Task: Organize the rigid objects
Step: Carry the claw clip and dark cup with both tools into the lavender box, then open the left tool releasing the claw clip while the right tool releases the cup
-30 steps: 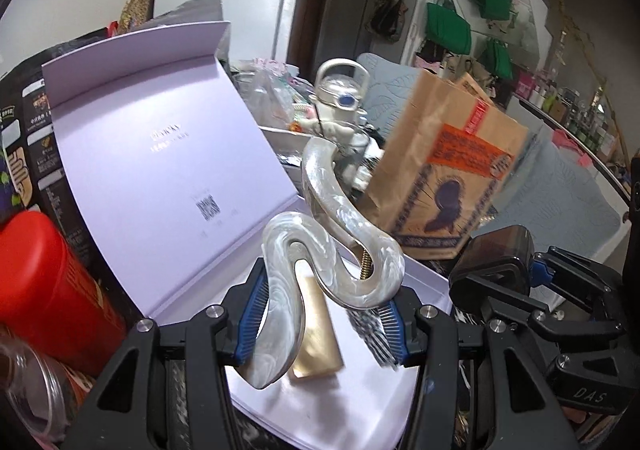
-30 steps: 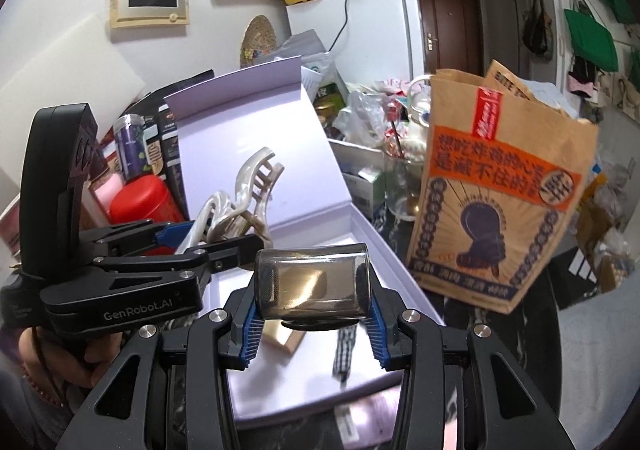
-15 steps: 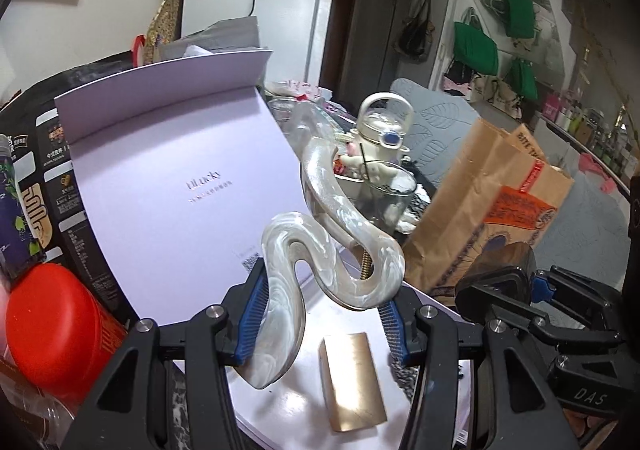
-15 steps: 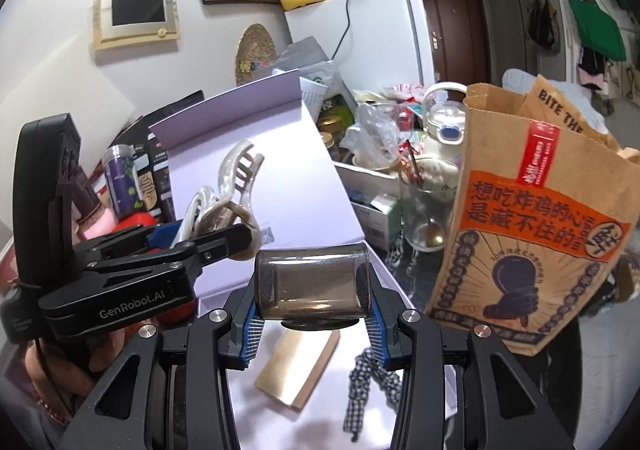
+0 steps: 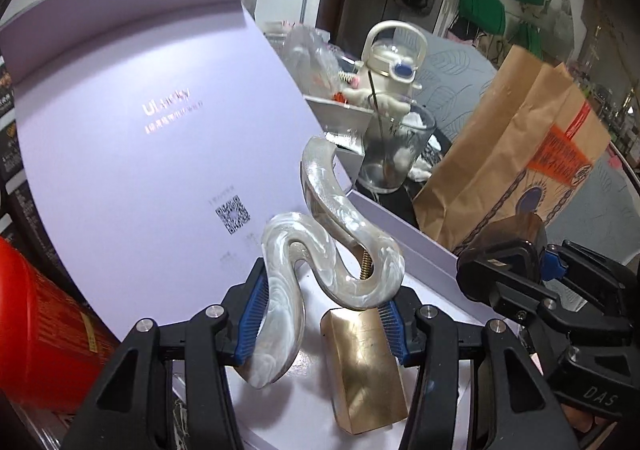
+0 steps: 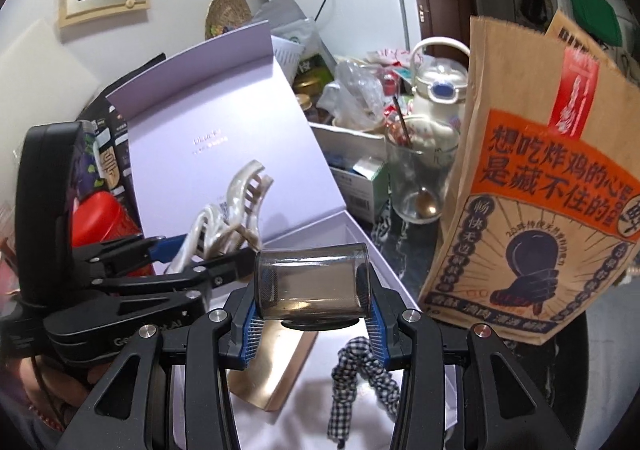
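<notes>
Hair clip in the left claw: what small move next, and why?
Probably lower the left claw a little into the open lilac box before releasing: the pearly hair clip is clamped above the gold bar on the box floor, so aim for bare floor beside it.

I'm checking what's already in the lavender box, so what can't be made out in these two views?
- Box floor: left wrist view, near part hidden by the left claw and its pearl hair clip.
- Gold bar: right wrist view, upper end behind the right claw and its smoky jar.
- Checked fabric: lower end behind the claw frame.
- Lid print: too small.
</notes>
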A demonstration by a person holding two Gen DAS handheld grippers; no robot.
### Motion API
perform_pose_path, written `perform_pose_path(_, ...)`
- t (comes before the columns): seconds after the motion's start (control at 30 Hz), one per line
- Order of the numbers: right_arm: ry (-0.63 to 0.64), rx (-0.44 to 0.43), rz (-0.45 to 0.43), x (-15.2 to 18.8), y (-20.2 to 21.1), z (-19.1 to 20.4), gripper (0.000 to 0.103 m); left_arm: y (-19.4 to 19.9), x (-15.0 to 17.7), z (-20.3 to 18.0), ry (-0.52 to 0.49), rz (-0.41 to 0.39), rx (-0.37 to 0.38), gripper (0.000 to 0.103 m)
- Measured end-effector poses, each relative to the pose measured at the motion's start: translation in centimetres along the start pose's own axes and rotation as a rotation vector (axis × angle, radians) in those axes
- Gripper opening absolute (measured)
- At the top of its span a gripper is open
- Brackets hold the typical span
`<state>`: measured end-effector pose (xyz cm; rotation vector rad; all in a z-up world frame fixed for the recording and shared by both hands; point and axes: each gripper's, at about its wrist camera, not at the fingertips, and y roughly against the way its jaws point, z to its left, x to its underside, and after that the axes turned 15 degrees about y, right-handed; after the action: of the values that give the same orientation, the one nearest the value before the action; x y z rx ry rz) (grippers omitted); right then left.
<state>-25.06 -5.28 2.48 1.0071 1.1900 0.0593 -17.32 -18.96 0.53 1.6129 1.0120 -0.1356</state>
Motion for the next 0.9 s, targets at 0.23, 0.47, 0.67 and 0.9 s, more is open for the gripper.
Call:
perform_pose_path(0.23, 0.020, -0.006, 0.065, 0.7, -2.0, 0.0, 0.043, -1.6, 0.7, -0.3, -0.046, 0.016, -0.070, 0.051)
perform_pose_path(0.47, 0.005, -0.037, 0.111, 1.5, -3.7, -0.6, 0.043, -4.0, 1.0, -0.4, -0.052, 0.088, -0.078, 0.051)
perform_pose_path(0.67, 0.006, -0.016, 0.161, 2.2, -5.0, -0.8, 0.043, -4.6, 1.2, -0.6, -0.067, 0.093, -0.091, 0.051)
perform_pose_path(0.9, 0.004, -0.004, 0.197, 2.7, -5.8, -1.1, 0.043, -4.6, 1.2, -0.5, -0.072, 0.095, -0.104, 0.051)
